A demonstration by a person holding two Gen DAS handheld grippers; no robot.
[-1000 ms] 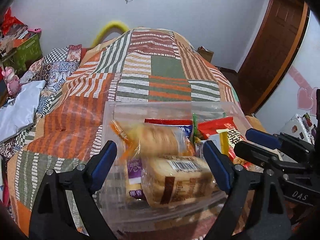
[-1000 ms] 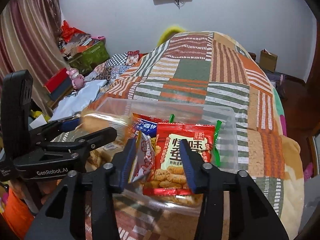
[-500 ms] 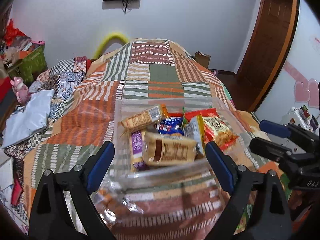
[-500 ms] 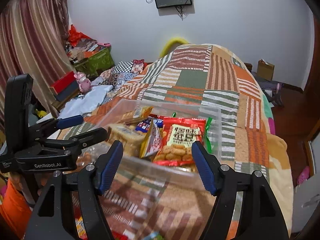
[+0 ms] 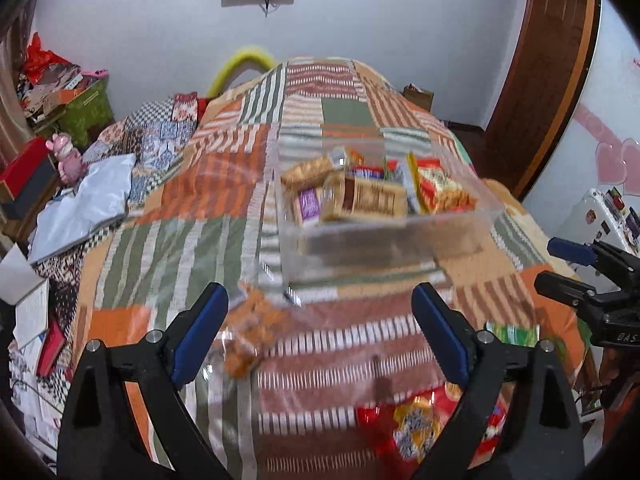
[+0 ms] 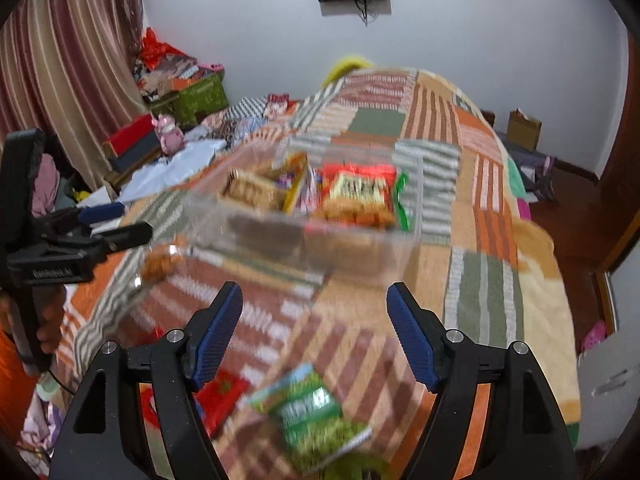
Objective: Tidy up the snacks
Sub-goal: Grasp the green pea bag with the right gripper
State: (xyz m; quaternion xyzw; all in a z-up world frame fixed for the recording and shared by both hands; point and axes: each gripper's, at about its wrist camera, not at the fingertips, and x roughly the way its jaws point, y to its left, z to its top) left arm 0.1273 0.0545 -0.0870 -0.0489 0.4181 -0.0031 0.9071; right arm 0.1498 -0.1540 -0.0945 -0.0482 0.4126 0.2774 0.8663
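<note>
Even, soft indoor light, source not visible; white wall (image 5: 400, 32) bright, no hard shadows. Heavy motion blur on snack bin (image 5: 384, 216) and patchwork blanket (image 6: 472, 208) in both views; gripper arms up front stay sharp. Strong fisheye bend w/ dark vignette at corners.

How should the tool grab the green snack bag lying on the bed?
The green snack bag lies flat on the blanket, nearest the open right tool. Probably best to come from above and pinch one crimped end or a side edge, since a flat, soft packet gives the fingers little to close on across its face. Its blur hides which edge sits highest.
</note>
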